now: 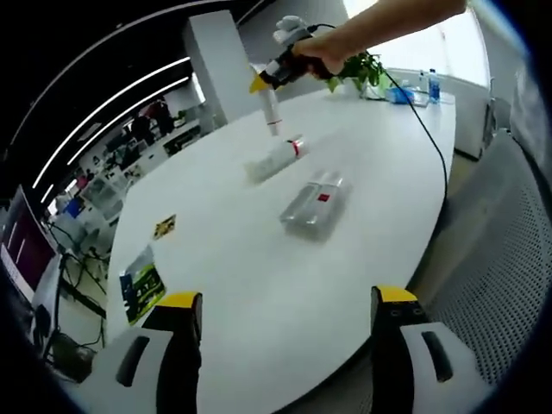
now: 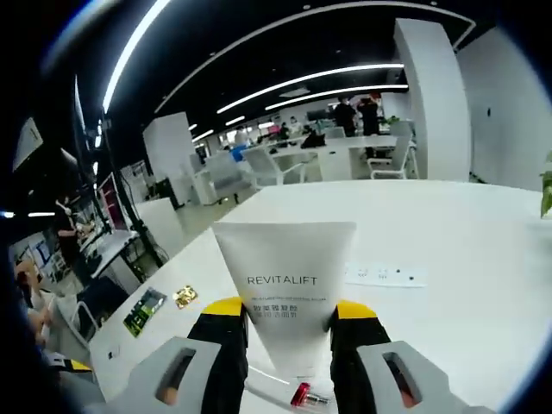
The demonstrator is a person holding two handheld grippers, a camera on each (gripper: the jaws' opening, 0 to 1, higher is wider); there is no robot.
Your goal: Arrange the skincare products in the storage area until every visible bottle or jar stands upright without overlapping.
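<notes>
Left gripper view: wide, along white table (image 1: 259, 285); right gripper view: close, table shared

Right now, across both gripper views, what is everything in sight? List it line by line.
Table: one, white, oval, under everything.
Tube: one, white, marked REVITALIFT, held cap-down between the right gripper's fingers above the table.
Lying tube: one, white with a red band, flat on the table mid-way.
Clear pack: one, transparent with a red mark, lying flat nearer the left gripper.
Green leaflet: one, at the table's near left edge.
Yellow card: one, small, beyond the leaflet.
Plant: one, green, far end of table.
Bottles: blue-capped, far end; count unclear.
Chair: one, grey mesh, right of the table.
Left gripper: open, yellow-tipped, empty.
Right gripper: shut on tube.
</notes>
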